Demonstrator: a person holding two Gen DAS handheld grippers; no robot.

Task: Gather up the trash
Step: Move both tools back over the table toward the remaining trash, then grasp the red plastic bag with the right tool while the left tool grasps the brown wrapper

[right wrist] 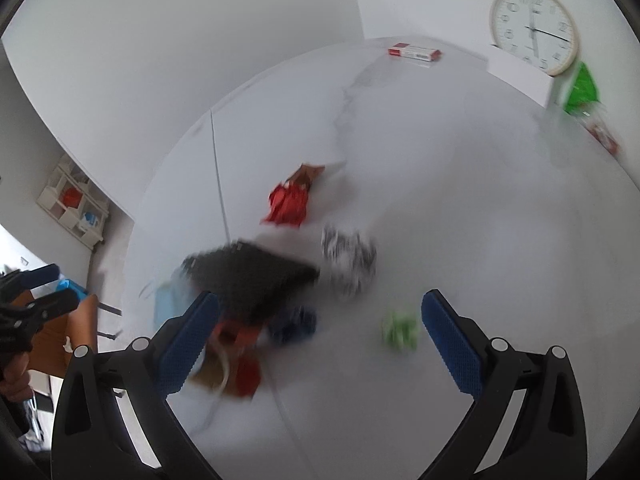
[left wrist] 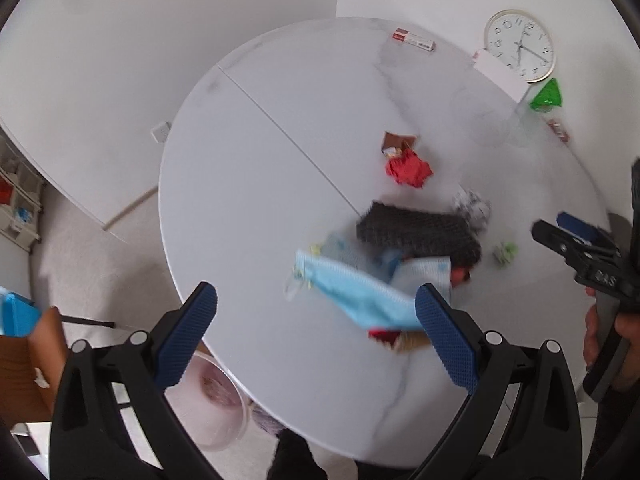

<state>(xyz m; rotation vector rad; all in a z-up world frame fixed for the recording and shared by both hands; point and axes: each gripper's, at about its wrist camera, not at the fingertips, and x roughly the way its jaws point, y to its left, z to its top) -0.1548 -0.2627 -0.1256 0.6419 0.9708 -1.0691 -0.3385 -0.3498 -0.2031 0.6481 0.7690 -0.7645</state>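
The trash lies in a loose heap at the middle of my round white surface (left wrist: 280, 184): a light blue wrapper (left wrist: 360, 296), a dark mesh piece (left wrist: 416, 232) behind it, a red crumpled wrapper (left wrist: 408, 170) further up beside a small brown carton (left wrist: 398, 140), a black-and-white crumpled wad (left wrist: 472, 204) and a small green scrap (left wrist: 505, 253) off to the right.

My left claw (left wrist: 316, 332) hangs above the near edge of the heap with its blue pads spread wide and nothing between them; the blue wrapper shows in the gap, but I cannot tell whether anything touches it. My right claw (right wrist: 320, 332) is also wide apart and empty, above the dark mesh and the green scrap (right wrist: 400, 330), which sits just inside its right pad. In the left view the right claw (left wrist: 576, 240) enters from the right edge, with my hand (left wrist: 600, 332) around its handle.

Toward the upper right of the frame a white wall clock (left wrist: 519, 45) leans behind a white box (left wrist: 500, 72), with a green packet (left wrist: 546, 96) beside it. A red-and-white box (left wrist: 413, 39) lies at the far rim.

Below the surface at lower left stands a clear bin (left wrist: 216, 400). A brown chair seat (left wrist: 28, 376) and a white shelf unit (left wrist: 18, 200) sit at the left edge. Much of the right view is blurred.
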